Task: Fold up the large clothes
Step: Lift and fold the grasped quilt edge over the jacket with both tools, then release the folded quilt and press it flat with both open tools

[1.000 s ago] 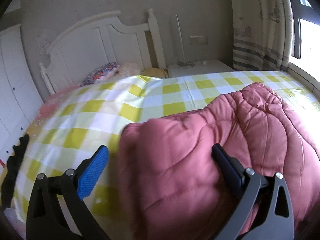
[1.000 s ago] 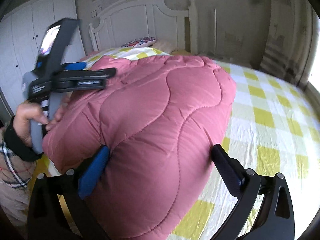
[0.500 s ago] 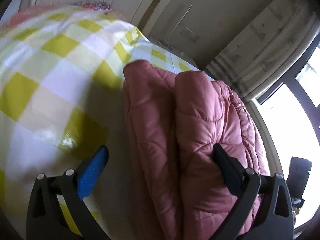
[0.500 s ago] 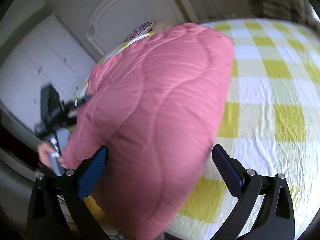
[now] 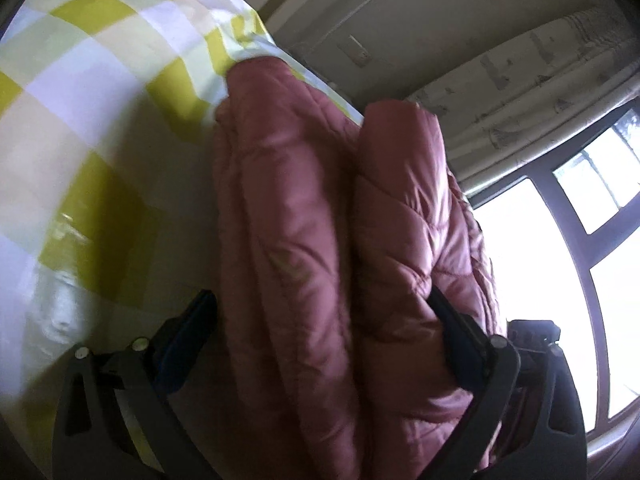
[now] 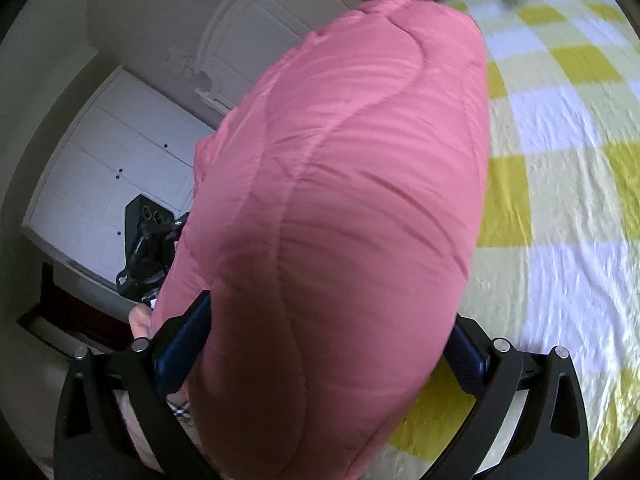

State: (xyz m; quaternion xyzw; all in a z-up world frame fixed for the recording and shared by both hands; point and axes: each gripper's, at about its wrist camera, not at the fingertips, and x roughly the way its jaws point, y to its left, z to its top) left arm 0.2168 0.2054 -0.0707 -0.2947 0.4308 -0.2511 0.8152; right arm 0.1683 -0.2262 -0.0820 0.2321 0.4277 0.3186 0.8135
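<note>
A pink quilted garment [image 5: 304, 208] lies folded in thick layers on the yellow-and-white checked bed sheet [image 5: 80, 80]. My left gripper [image 5: 320, 300] straddles its doubled edge, and its jaws are closing with both pads against the padding. In the right wrist view the same pink garment [image 6: 352, 160] bulges up between the jaws of my right gripper [image 6: 330, 312], which are closing too, pads pressing into it. The left gripper's body [image 6: 148, 240] and the hand [image 6: 140, 320] holding it show past the garment's left side.
The checked sheet [image 6: 560, 160] spreads to the right of the bundle. A white headboard [image 6: 260, 32] and a white wardrobe [image 6: 100, 184] stand beyond. A curtain [image 5: 520, 80] and a bright window [image 5: 560, 280] lie past the bed's far side.
Both grippers have rolled and dropped onto the folded garment. Their jaws, wide apart before, have narrowed until the pads meet the padding on both sides.
</note>
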